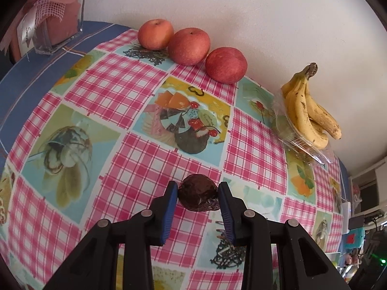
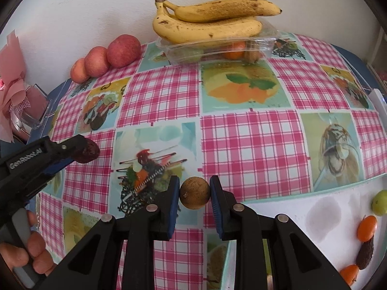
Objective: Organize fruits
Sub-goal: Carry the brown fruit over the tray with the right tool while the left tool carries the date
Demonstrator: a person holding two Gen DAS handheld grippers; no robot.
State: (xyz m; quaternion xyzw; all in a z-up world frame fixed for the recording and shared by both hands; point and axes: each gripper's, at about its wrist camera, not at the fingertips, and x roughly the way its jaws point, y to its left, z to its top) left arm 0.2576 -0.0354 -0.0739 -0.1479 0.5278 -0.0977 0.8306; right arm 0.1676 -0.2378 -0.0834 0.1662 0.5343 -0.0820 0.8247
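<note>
Right wrist only: tan fruit [image 2: 194, 192], clamped.

Pink-and-white checked tablecloth [image 1: 135, 82] with fruit pictures, red apples [image 1: 188, 46], brown-speckled yellow bananas [image 2: 208, 21]

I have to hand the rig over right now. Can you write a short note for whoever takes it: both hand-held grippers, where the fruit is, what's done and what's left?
Left hand-held gripper: shut on a dark wrinkled fruit, held above the tablecloth.
Right hand-held gripper: shut on a round brown fruit.
Along the wall: three apples in a row; bananas lying on a clear plastic box that holds small fruits.
Done: apples and bananas look grouped.
Left: place both held fruits; loose small fruits remain on the white surface at right.
</note>
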